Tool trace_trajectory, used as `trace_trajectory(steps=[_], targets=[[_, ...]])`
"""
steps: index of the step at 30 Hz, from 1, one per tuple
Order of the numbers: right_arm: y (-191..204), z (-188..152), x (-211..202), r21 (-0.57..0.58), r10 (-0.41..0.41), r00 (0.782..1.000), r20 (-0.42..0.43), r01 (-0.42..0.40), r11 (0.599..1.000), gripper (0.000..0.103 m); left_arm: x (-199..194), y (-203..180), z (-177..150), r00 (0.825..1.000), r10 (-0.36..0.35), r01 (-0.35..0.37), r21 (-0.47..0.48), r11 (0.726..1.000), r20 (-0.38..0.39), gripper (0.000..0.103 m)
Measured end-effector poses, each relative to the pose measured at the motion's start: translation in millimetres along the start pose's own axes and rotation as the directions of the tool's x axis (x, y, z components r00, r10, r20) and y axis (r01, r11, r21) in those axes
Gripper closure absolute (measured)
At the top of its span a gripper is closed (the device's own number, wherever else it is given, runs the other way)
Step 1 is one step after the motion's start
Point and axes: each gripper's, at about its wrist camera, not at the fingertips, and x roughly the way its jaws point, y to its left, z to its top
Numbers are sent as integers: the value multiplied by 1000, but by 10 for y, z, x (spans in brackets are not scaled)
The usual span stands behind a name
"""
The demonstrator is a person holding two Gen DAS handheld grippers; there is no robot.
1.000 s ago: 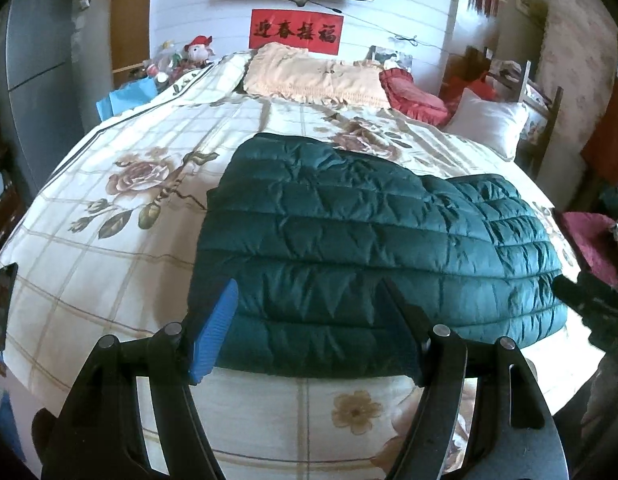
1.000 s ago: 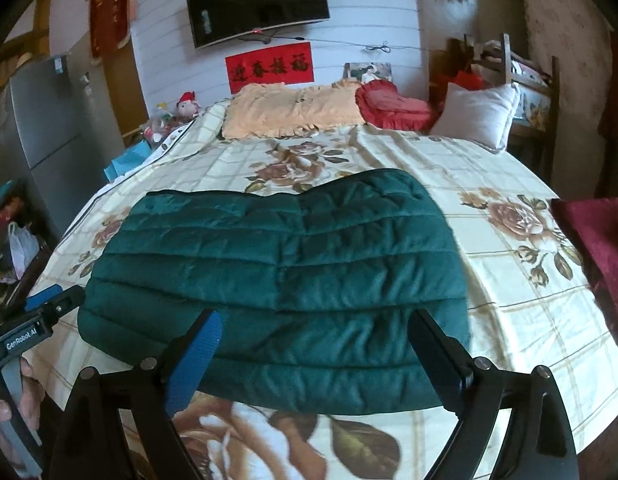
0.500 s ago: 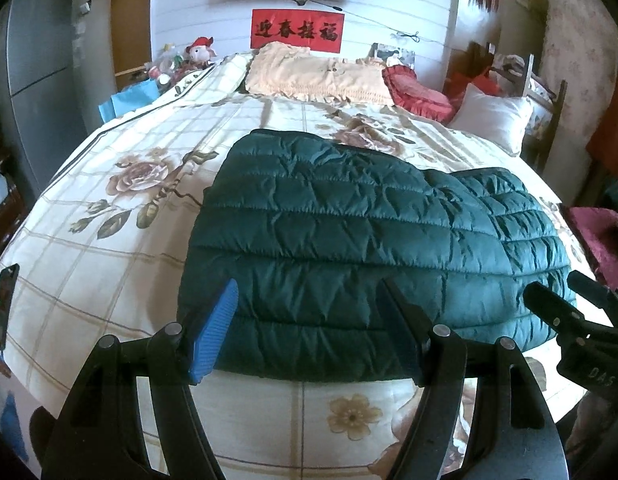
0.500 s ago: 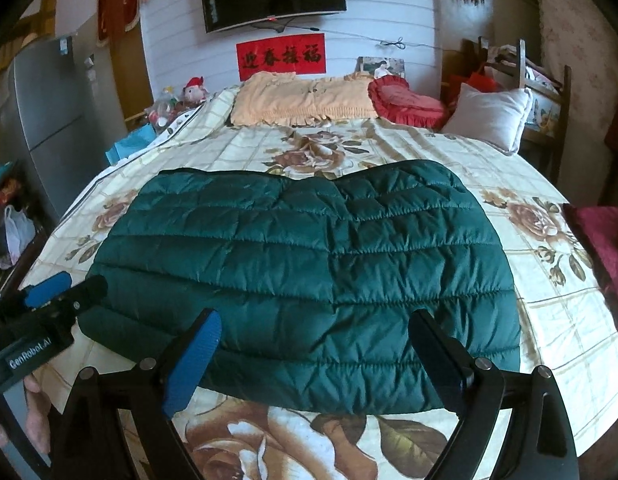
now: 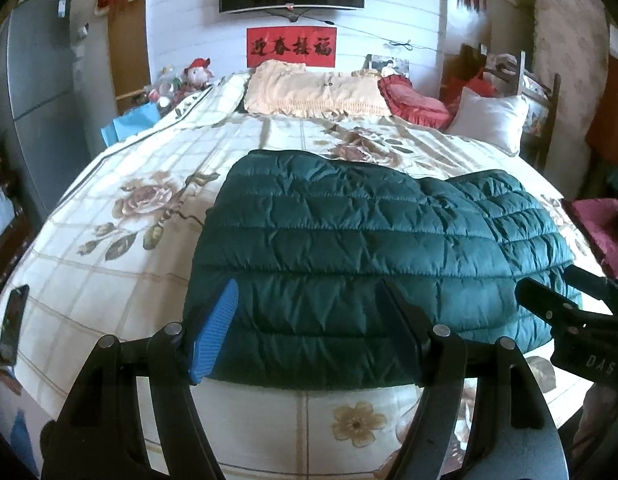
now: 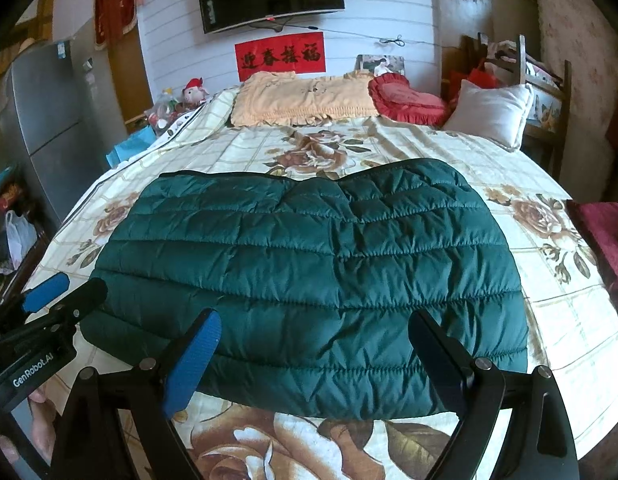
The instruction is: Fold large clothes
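**Both grippers over the near hem, jacket waiting for its next fold**

I'm at the foot edge of the bed (image 6: 557,312), and the green quilted jacket (image 6: 309,264) lies spread across the floral bedspread, its near hem running along the foot edge and its far edge toward the pillows. It looks already doubled into a broad slab, with a raised lump on its right side in my left view.

My left gripper (image 5: 309,328) hovers over the jacket's near left corner, jaws standing apart with nothing between them; the blue pad (image 5: 213,332) sits above the hem, not pressing it. My right gripper (image 6: 315,354) hangs over the near right part of the hem, jaws wide and empty too. Each gripper shows in the other's view, at the jacket's two near corners.

The step in hand, as I read it, is taking hold of the near hem to fold it away toward the headboard. To do it well, I want both grippers down at the corners together, each biting through every padded layer, not just the slippery top shell. Then lift evenly and lay the hem square on the far edge, so trapped air doesn't spring it open.

A phone (image 5: 13,330) lies at the left edge of the bed, well apart.
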Motion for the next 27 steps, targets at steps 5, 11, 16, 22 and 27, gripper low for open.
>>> trace_trajectory(steps=[5,11,16,22,27], targets=[[2,3,-8,-2,-3,1000,6,3,1000,10,-14,0,-3,1000,6,-6,-1,1000,2,31],[8,3,-10,-1,-2,1000,6,2,1000,10,-34,28,1,1000,13,-13,-21,1000,4,31],[23,7,-11,-4,2,1000,4,-2,1000,10,-30,49,12,1000,18,-18,-29,999,-1,31],[35,9,-16,-5,6,1000,3,-6,1000,10,-18,51,12,1000,12,-12,-25,1000,-6,31],[36,11,-2,0,13,1000,-5,-13,1000,10,0,37,7,1000,13,-14,-20,1000,-13,31]])
